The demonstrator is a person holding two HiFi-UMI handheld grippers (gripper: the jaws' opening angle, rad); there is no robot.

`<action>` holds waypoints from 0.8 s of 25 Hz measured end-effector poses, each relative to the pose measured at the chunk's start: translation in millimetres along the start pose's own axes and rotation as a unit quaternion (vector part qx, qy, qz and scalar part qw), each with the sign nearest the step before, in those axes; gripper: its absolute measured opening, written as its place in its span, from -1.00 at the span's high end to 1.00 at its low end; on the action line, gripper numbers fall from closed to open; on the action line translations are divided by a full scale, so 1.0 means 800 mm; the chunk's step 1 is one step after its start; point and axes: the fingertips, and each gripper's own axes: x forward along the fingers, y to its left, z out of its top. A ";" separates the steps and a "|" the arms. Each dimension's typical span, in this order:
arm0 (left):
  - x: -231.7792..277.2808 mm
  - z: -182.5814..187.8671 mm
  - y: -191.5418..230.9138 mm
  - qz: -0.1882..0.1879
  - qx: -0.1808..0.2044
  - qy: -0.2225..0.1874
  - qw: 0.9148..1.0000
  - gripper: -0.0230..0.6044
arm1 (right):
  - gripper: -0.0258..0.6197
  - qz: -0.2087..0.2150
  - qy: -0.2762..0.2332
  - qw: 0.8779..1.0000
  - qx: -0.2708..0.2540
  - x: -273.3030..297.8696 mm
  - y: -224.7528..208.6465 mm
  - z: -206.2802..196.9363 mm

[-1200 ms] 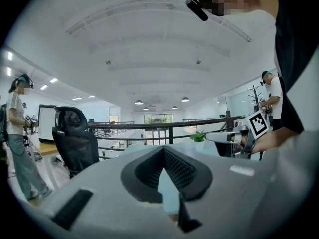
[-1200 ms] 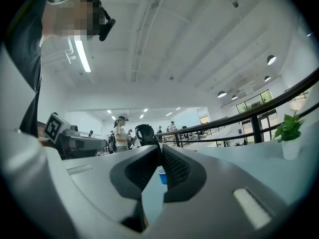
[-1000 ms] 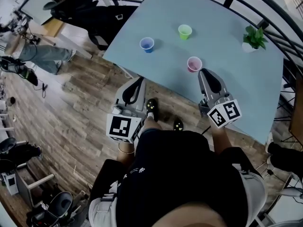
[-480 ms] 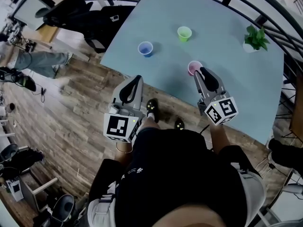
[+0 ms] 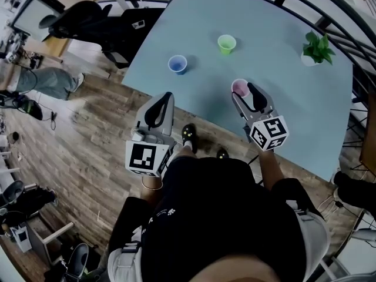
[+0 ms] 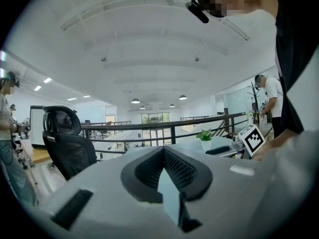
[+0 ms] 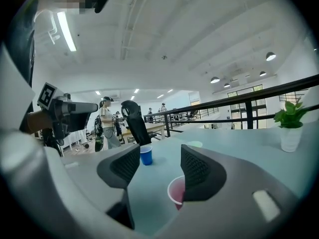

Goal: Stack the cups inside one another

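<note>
three on table (image 5: 296, 113) – blue cup (image 5: 177, 64), green cup (image 5: 227, 43) well off, pink cup (image 7: 178, 191) partly between my right gripper (image 7: 159, 164) jaws – just been opening, not pinching. left gripper (image 6: 165, 169) clenched, empty.

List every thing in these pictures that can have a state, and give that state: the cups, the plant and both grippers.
pink cup: upright, standing alone, unstacked.
blue cup: upright, standing alone, unstacked.
green cup: upright, standing alone, unstacked.
potted plant: upright.
left gripper: shut, nothing between its jaws.
right gripper: open, jaws have just been opening; the pink cup is partly in the gap, not gripped.
</note>
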 end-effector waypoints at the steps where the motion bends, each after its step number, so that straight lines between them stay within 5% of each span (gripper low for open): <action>1: 0.001 0.001 0.001 0.000 0.000 0.000 1.000 0.95 | 0.14 -0.002 0.004 1.000 -0.002 0.002 -0.002 -0.003; 20: 0.027 -0.003 0.006 -0.002 -0.002 0.012 1.000 0.95 | -0.13 -0.034 0.074 0.996 -0.025 0.027 -0.041 -0.059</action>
